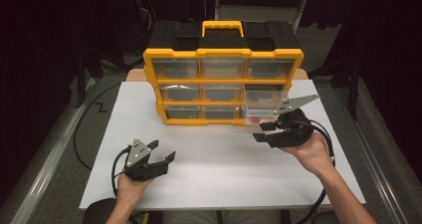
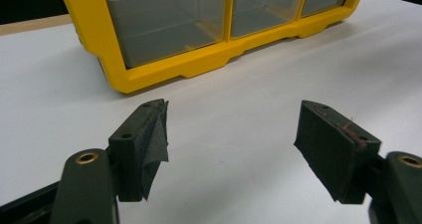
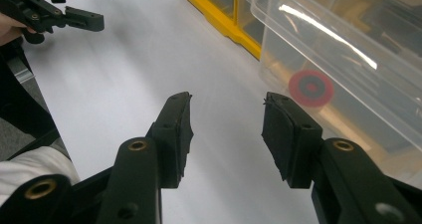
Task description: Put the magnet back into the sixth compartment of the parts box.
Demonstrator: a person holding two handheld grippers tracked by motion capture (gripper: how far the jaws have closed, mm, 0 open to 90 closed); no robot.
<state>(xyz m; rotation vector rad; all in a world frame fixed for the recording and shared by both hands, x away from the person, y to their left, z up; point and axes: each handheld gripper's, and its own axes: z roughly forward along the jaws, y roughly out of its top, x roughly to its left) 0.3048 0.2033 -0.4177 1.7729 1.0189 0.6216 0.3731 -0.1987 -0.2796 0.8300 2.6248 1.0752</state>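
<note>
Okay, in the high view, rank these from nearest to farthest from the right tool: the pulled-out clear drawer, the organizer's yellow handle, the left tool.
1. Pulled-out clear drawer, just behind the right tool, lower right of the organizer.
2. Left tool, across the table at near left.
3. Yellow handle, on top at the back.

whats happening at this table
A person works at a white table with a black claw in each hand, facing a yellow-framed organiser of clear plastic drawers. The bottom right drawer is pulled partly out, with a red ring-shaped piece inside. The right claw hovers just in front of it, jaws apart and empty. The left claw waits open nearer the person.
</note>
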